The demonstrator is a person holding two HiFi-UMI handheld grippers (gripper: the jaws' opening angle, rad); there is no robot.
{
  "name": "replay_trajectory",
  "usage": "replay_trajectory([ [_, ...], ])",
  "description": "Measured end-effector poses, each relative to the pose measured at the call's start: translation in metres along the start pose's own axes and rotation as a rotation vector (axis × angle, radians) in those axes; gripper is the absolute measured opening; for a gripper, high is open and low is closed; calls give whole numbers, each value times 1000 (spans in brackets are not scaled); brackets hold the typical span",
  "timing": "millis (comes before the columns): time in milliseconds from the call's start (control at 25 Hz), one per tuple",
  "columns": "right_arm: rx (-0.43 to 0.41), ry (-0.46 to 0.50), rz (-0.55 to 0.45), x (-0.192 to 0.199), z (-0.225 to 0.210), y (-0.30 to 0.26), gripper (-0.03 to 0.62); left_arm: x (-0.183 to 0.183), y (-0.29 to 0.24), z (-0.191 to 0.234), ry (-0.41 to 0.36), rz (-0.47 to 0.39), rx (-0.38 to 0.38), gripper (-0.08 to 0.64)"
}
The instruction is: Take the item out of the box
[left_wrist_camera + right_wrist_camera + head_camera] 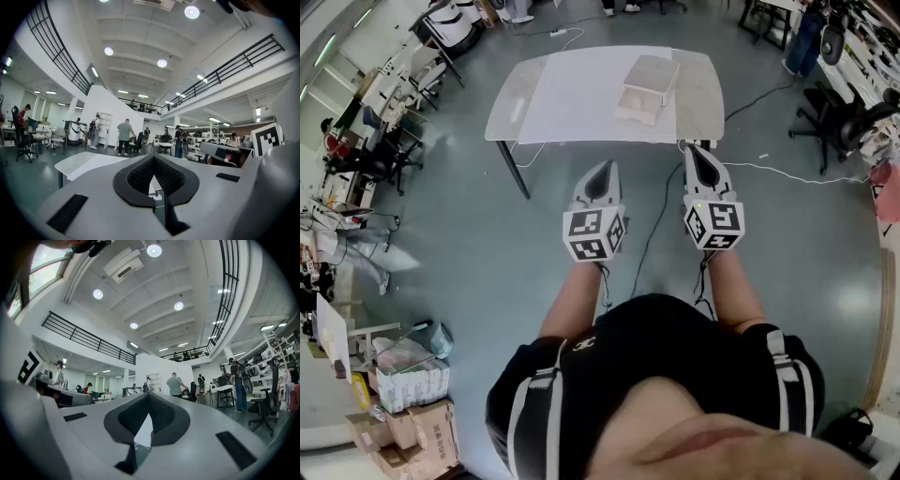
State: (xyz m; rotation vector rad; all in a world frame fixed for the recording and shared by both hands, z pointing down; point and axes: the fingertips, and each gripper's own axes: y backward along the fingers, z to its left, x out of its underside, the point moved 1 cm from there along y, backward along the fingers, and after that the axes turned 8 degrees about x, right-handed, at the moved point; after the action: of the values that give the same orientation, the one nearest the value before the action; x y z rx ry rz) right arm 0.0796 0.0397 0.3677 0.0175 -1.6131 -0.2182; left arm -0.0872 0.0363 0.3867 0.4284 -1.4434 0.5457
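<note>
Pale cardboard box (649, 86) sits far right on the white surface (572, 108), its item unseen; left gripper (605, 173) and right gripper (696, 155), both closed and empty, point toward it from well short, seemingly readying an approach.

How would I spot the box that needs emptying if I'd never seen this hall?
Find the pale table standing alone on the grey floor, ahead of the person. The box sits right of its middle. It is the only thing standing on the tabletop, squarish and pale beige.
</note>
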Motion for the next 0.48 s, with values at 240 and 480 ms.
replay_trajectory([
  [240, 9, 13, -2, -3, 4, 4, 12, -5, 7, -1, -4, -3, 3, 12],
  [480, 5, -15, 1, -3, -5, 6, 12, -3, 2, -7, -12, 3, 6, 13],
])
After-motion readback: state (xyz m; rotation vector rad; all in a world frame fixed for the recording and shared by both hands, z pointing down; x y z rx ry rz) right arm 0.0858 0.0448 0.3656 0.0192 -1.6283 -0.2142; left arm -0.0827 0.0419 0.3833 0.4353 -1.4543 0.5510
